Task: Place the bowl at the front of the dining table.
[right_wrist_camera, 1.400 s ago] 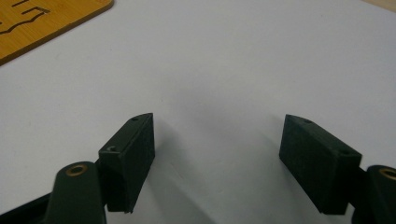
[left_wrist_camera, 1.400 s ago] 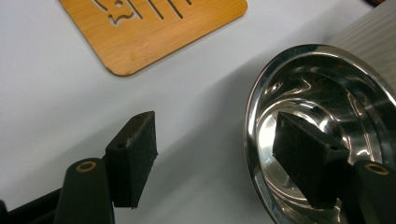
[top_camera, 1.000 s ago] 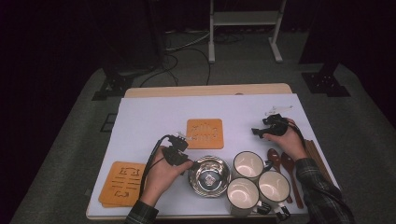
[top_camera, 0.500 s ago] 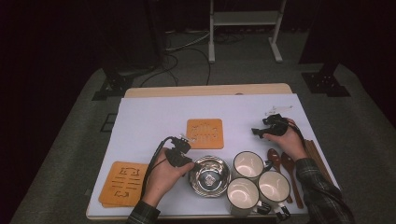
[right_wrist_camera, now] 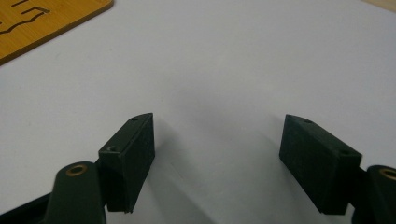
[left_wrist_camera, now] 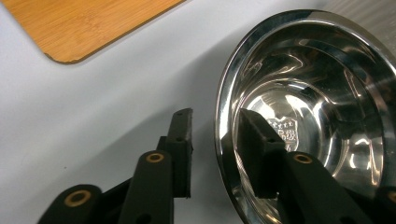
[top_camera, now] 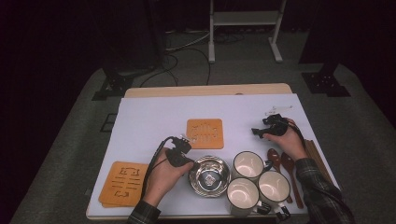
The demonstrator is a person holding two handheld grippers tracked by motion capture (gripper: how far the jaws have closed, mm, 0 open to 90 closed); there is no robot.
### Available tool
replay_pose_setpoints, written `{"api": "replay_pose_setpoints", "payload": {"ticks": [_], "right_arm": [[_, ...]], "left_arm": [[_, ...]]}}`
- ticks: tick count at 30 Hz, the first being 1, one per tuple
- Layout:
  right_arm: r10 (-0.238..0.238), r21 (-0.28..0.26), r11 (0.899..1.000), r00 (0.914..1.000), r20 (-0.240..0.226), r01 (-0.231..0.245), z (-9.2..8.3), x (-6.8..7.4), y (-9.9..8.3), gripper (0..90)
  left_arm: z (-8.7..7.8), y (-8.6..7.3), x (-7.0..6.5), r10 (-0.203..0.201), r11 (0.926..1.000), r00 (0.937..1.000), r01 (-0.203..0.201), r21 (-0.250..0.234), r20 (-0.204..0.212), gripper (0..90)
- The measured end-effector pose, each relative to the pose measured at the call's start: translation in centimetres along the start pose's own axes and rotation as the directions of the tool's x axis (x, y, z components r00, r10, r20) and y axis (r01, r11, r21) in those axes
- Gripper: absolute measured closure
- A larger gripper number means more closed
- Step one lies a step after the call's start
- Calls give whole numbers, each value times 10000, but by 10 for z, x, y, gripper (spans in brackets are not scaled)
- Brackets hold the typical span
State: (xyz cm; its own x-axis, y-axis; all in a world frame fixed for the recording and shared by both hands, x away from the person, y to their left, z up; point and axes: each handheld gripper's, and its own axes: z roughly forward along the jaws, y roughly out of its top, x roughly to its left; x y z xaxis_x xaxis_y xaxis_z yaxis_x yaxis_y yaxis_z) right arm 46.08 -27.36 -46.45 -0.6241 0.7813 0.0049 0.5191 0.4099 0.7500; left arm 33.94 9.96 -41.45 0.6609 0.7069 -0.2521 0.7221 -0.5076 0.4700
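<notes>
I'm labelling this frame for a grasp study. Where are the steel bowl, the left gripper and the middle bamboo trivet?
steel bowl (left_wrist_camera: 327, 112), left gripper view, inner wall.
left gripper (left_wrist_camera: 212, 140), left gripper view, midway between its fingertips, astride the bowl's rim.
middle bamboo trivet (top_camera: 205, 133), high view, its centre.

My left hand-held gripper (left_wrist_camera: 212, 154) is matte black all over, with two flat rectangular jaws carried on chunky linkage arms pinned by brass-ringed rivets, and a black cable loops back from its body beside my wrist. My right hand-held gripper (right_wrist_camera: 219, 163) has the same black wedge-shaped pads with small screw holes and brass-ringed pivots. I wear dark plaid flannel sleeves (top_camera: 322, 189), buttoned at the cuffs.
</notes>
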Motion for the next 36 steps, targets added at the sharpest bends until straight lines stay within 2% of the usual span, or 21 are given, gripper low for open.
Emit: {"api": "replay_pose_setpoints", "payload": {"ticks": [11,27,36], "right_arm": [[-4,-1,10000,10000,3,4,0,0,0,250],[-22,8,10000,10000,-4,22,0,0,0,249],[-33,7,10000,10000,-7,33,0,0,0,249]], "left_arm": [[-1,1,-1,83,9999,9998,-85,66,197,784],[-9,4,-2,74,9998,9998,-71,-172,163,812],[-15,7,-3,204,9995,9997,-200,-264,132,822]]}}
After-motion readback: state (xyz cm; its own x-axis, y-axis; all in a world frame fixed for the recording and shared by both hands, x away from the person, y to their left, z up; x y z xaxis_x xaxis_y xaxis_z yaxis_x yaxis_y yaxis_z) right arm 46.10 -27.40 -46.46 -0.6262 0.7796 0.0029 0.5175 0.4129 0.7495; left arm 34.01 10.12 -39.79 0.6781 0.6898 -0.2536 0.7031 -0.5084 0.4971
